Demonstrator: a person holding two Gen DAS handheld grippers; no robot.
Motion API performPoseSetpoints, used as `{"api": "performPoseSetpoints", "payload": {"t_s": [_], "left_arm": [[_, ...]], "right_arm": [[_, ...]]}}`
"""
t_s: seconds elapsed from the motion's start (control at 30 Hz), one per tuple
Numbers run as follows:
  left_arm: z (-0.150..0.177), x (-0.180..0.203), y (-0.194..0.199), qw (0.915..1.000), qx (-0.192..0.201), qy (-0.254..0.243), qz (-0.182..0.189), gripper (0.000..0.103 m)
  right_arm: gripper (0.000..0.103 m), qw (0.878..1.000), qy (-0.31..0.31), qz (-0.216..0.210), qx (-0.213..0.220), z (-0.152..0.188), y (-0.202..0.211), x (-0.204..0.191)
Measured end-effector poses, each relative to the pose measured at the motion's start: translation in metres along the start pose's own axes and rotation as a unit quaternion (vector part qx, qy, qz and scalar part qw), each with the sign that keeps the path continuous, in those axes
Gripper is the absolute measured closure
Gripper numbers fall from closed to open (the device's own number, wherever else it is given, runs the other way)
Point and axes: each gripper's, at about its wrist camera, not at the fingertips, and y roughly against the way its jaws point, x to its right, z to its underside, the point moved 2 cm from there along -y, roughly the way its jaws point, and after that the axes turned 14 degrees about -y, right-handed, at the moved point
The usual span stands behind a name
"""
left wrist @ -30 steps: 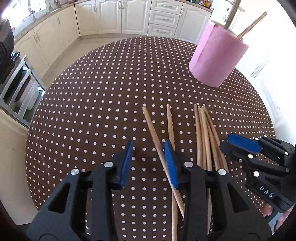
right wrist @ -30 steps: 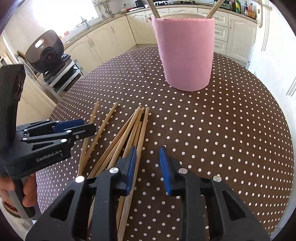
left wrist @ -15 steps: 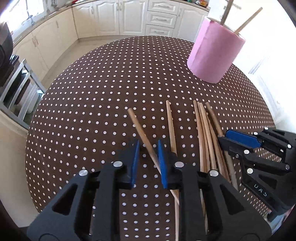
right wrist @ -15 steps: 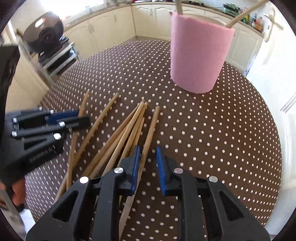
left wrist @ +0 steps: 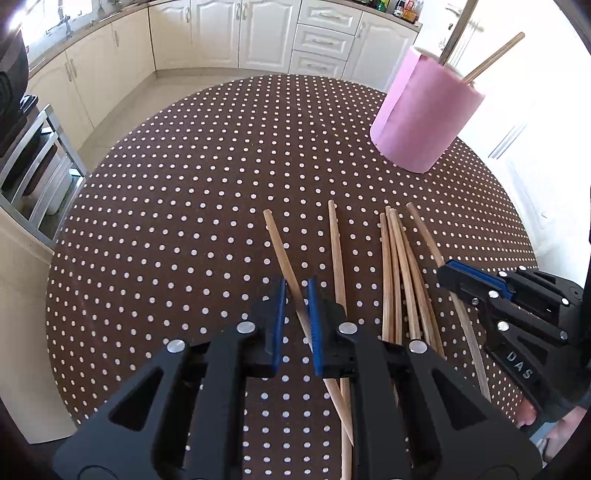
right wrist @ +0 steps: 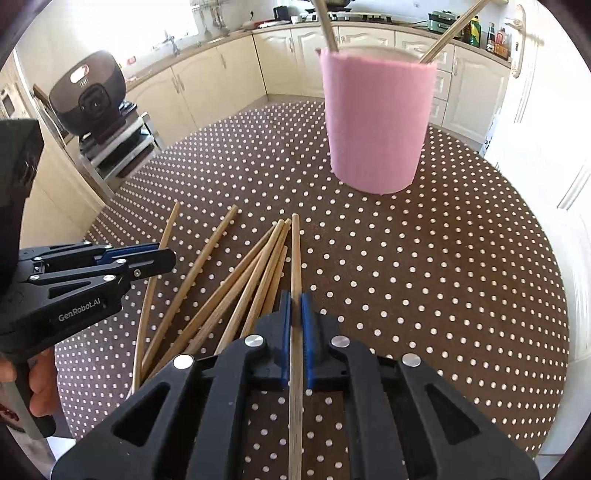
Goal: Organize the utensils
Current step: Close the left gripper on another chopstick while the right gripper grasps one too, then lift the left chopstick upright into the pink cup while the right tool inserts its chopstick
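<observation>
Several wooden chopsticks [left wrist: 399,280] lie loose on the brown dotted tablecloth [left wrist: 184,221]. My left gripper [left wrist: 295,284] straddles the leftmost chopstick [left wrist: 280,240]. Its jaws are closing, and a small gap still shows beside the stick. In the right wrist view my right gripper [right wrist: 295,297] is shut on the rightmost chopstick [right wrist: 295,251], which runs straight out between the blue pads. The pink cylindrical holder [right wrist: 376,125] stands upright beyond the chopsticks with two sticks poking out of it. The left wrist view has this holder [left wrist: 424,114] at the far right of the table.
A metal rack with a black appliance [right wrist: 92,99] stands off the table's left side. Cream kitchen cabinets [left wrist: 258,33] line the far wall. A hand [right wrist: 40,384] holds the left gripper's handle. The round table's edge curves close on the right.
Both grippers' jaws have narrowed. The left one shifted over the leftmost chopstick. The right one closed on its chopstick, which now points straight ahead.
</observation>
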Motion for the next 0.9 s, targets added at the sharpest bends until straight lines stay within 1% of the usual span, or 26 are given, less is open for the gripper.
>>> {"api": "performPoseSetpoints", "payload": {"t_s": [0.13, 0.27, 0.3, 0.43, 0.53, 0.67, 0.83, 0.9], "left_arm": [[0.003, -0.001, 0.019, 0.9998, 0.02, 0.003, -0.004, 0.092], [0.005, 0.002, 0.051, 0.9981, 0.059, -0.002, -0.019, 0.097], [0.006, 0.004, 0.062, 0.9972, 0.071, -0.003, -0.022, 0.097], [0.006, 0.014, 0.087, 0.9954, 0.091, -0.015, -0.026, 0.097], [0.01, 0.021, 0.106, 0.9932, 0.109, -0.021, -0.037, 0.097], [0.016, 0.033, 0.139, 0.9884, 0.144, -0.024, -0.043, 0.097], [0.025, 0.047, 0.177, 0.9777, 0.194, -0.046, -0.067, 0.097], [0.024, 0.053, 0.185, 0.9743, 0.208, -0.052, -0.07, 0.097]], "right_arm": [[0.098, 1.0, -0.003, -0.014, 0.017, 0.0, 0.022, 0.001], [0.098, 0.999, -0.006, -0.026, 0.042, 0.0, 0.05, -0.001], [0.098, 0.998, -0.005, -0.028, 0.05, 0.0, 0.056, -0.001], [0.098, 0.997, -0.007, -0.04, 0.071, 0.003, 0.08, -0.006], [0.098, 0.995, -0.005, -0.048, 0.086, 0.008, 0.097, -0.008], [0.098, 0.991, -0.004, -0.067, 0.113, 0.012, 0.124, -0.016], [0.098, 0.985, 0.002, -0.078, 0.153, 0.018, 0.154, -0.023], [0.098, 0.983, 0.008, -0.078, 0.169, 0.02, 0.165, -0.025]]}}
